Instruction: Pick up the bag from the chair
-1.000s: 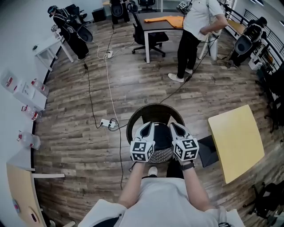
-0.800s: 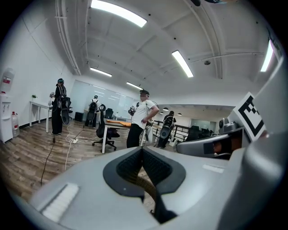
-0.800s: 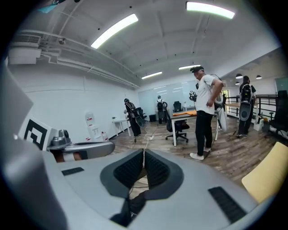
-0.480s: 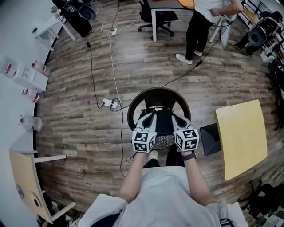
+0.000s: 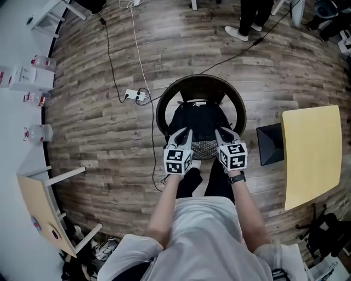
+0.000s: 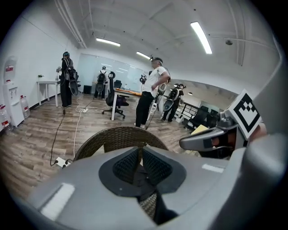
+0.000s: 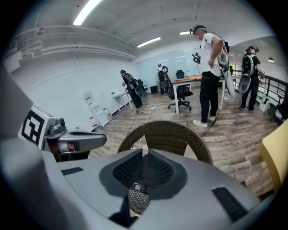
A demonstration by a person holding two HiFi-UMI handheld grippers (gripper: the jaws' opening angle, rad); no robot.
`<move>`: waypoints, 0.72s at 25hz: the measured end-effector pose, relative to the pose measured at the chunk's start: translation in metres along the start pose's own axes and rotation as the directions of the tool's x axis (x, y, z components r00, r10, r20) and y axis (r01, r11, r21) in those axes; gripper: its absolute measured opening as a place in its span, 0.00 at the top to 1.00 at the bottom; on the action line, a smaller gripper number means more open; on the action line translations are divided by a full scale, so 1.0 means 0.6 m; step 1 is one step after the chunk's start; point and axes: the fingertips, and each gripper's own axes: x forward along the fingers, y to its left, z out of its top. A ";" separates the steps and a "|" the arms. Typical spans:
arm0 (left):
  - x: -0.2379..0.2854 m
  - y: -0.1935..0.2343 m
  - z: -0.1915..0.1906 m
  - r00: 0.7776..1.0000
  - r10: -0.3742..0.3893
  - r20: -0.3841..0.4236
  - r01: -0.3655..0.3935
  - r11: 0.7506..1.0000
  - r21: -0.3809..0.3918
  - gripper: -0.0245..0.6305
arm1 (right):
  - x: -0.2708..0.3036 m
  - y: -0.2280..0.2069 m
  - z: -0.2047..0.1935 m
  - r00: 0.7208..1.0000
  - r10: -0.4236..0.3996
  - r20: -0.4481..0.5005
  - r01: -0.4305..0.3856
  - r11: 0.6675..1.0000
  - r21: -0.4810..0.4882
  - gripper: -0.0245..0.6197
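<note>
A black bag (image 5: 200, 122) lies on the seat of a round wicker chair (image 5: 164, 104) right below me in the head view. My left gripper (image 5: 185, 133) and my right gripper (image 5: 220, 133) hover side by side over the seat's front edge, their tips pointing at the near end of the bag. Both look shut, with the jaws meeting in a narrow V and nothing clamped. In the left gripper view the chair back (image 6: 119, 139) rises beyond the left gripper (image 6: 140, 150). The right gripper view shows the same chair back (image 7: 164, 134) past the right gripper (image 7: 145, 155). Dark bag fabric shows under both.
A yellow table (image 5: 310, 153) and a black box (image 5: 270, 144) stand right of the chair. A power strip with cables (image 5: 134, 95) lies on the wooden floor to the left. A person's legs (image 5: 252, 16) are at the far end. Water bottles (image 5: 33, 131) line the left wall.
The head view has tilted down and moved forward, so the chair and bag sit more centrally. Both grippers stay shut over the front of the seat.
</note>
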 end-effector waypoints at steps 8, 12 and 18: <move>0.079 0.070 -0.127 0.987 0.053 -0.153 -0.057 0.998 -0.025 0.83 | 0.099 -0.056 -0.119 0.986 0.016 -0.165 -0.017 1.000 -0.007 0.92; 0.125 0.103 -0.194 0.969 0.064 -0.240 -0.070 0.997 -0.014 0.69 | 0.158 -0.085 -0.179 0.968 0.029 -0.248 -0.032 0.999 -0.008 0.68; 0.189 0.161 -0.304 0.936 0.088 -0.340 -0.106 0.994 -0.035 0.51 | 0.249 -0.159 -0.276 0.947 -0.036 -0.319 0.025 0.999 -0.039 0.55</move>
